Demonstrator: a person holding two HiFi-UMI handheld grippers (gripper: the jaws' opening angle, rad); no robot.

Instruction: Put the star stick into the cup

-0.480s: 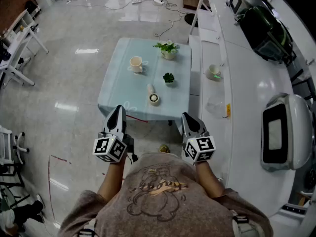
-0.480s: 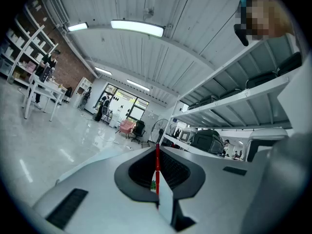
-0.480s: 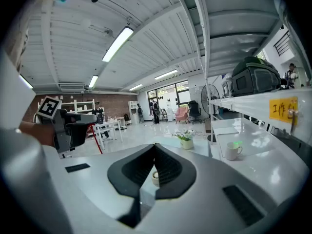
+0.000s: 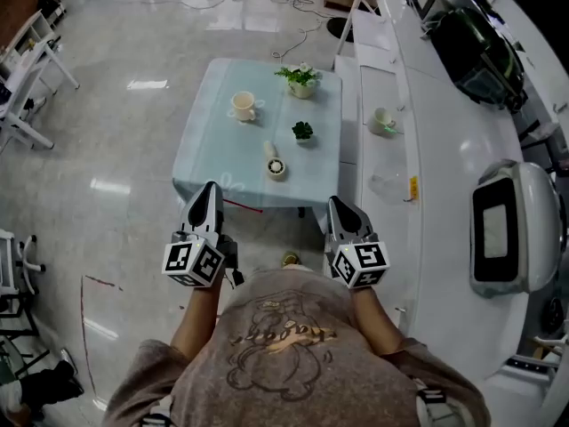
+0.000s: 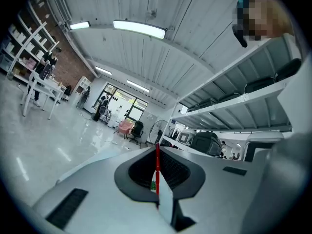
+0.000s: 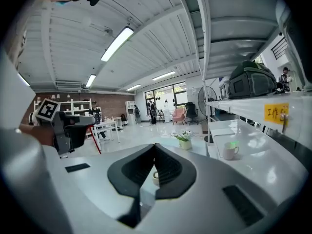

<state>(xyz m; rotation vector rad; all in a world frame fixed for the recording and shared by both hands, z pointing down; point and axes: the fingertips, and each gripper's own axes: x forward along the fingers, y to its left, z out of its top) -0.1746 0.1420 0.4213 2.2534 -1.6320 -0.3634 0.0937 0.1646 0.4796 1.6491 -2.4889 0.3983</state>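
Observation:
The star stick (image 4: 242, 205) is a thin red rod; its star end is not visible. My left gripper (image 4: 210, 188) is shut on the stick, which stands upright between the closed jaws (image 5: 157, 165) in the left gripper view. In the right gripper view the stick (image 6: 96, 141) slants down from the left gripper. The cream cup (image 4: 243, 106) stands upright at the far left of the light blue table (image 4: 200, 163), well ahead of both grippers. My right gripper (image 4: 338, 205) hovers off the table's near right corner, shut and empty (image 6: 154, 147).
On the table are a flowering plant pot (image 4: 300, 80), a small green plant (image 4: 303, 132) and a white cylinder (image 4: 275, 163). A long white counter (image 4: 444, 149) runs along the right with a mug (image 4: 384, 123) and appliances. White shelving (image 4: 27, 78) stands at the left.
The table has slid slightly up and left in the head view. Both grippers keep nearly the same places, and the left one still holds the stick.

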